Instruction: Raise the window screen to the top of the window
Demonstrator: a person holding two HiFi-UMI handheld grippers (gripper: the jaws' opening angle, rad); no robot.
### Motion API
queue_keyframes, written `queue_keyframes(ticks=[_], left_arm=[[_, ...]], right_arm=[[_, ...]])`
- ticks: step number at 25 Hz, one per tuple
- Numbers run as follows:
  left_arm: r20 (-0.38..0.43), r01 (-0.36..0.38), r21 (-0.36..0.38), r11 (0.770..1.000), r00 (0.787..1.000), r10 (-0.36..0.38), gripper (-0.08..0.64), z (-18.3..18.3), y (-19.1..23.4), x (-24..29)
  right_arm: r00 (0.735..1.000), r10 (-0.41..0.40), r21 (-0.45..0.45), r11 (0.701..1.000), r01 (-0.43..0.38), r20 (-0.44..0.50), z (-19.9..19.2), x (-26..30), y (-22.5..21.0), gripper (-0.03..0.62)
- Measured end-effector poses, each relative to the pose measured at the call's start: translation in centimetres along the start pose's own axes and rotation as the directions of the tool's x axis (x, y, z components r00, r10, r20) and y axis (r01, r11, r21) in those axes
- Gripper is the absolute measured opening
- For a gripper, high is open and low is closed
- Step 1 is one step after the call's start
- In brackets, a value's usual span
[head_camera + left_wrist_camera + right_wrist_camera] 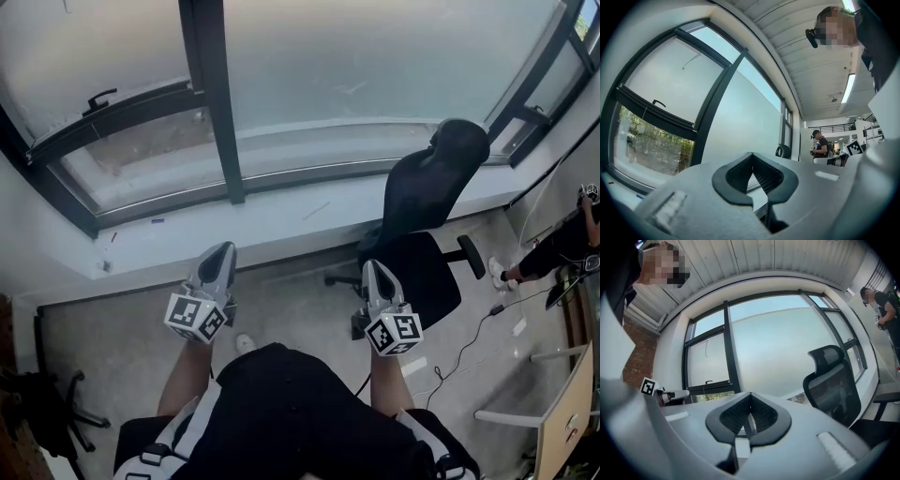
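The window screen (103,56) is a pale translucent sheet over the left pane. Its dark bottom bar (122,117) with a small handle (98,97) hangs a little above the sill, and bare glass shows below it. In the left gripper view the screen (661,75) and handle (658,101) are ahead to the left. In the right gripper view the handle (708,382) is far off. My left gripper (217,258) and right gripper (375,274) are held side by side short of the sill, both shut and empty. Each gripper's own view shows the same: left gripper (752,157), right gripper (750,397).
A white sill (281,230) runs under the dark-framed window. A black office chair (431,220) stands right of my right gripper, close to the sill. A person (562,246) stands at the far right beside a cable on the floor. A desk edge (567,412) is at bottom right.
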State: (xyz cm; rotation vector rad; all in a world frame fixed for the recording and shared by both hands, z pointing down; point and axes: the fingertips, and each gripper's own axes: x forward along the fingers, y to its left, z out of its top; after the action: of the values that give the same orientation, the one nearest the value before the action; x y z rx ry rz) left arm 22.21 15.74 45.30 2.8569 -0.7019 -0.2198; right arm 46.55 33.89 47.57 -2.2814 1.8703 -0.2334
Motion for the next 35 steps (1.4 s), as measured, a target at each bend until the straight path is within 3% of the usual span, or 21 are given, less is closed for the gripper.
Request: queue_keyframes(ticks=[13,17,21,25,30,35], left_arm=[[0.051,-0.187,-0.011,0.982,0.981,0.188,0.005,1.0,9.5,-5.6],[0.052,-0.260,-0.008,0.966,0.964,0.260,0.005,1.7,13.2,-7.8],[0.034,-0.361,0.008,0.932,0.932,0.361,0.005,1.7,16.9,-10.7],[0.059,-0.404,0.004,0.915,0.913,0.403,0.005,2.6,19.0,-13.1],[0.045,-0.421,-0.010,0.907,0.906,0.421,0.005,2.7,20.4,-15.8],[0.042,-0.506,-0.031,0.862,0.861,0.507,0.005,2.6,22.6,-20.1]], right_arm=[[0.974,0.220,0.004,0.976,-0.220,-0.052,-2.4,9.2,9.5,0.005],[0.961,0.268,0.003,0.963,-0.268,-0.074,-3.6,11.6,12.8,0.005],[0.950,0.304,0.002,0.952,-0.305,-0.073,-4.4,13.4,15.7,0.005],[0.936,0.342,0.002,0.939,-0.343,-0.085,-5.1,15.5,18.1,0.005],[0.894,0.431,0.017,0.902,-0.432,-0.119,-6.7,18.3,22.4,0.005],[0.836,0.528,0.055,0.849,-0.526,-0.147,-8.2,19.6,27.9,0.005]])
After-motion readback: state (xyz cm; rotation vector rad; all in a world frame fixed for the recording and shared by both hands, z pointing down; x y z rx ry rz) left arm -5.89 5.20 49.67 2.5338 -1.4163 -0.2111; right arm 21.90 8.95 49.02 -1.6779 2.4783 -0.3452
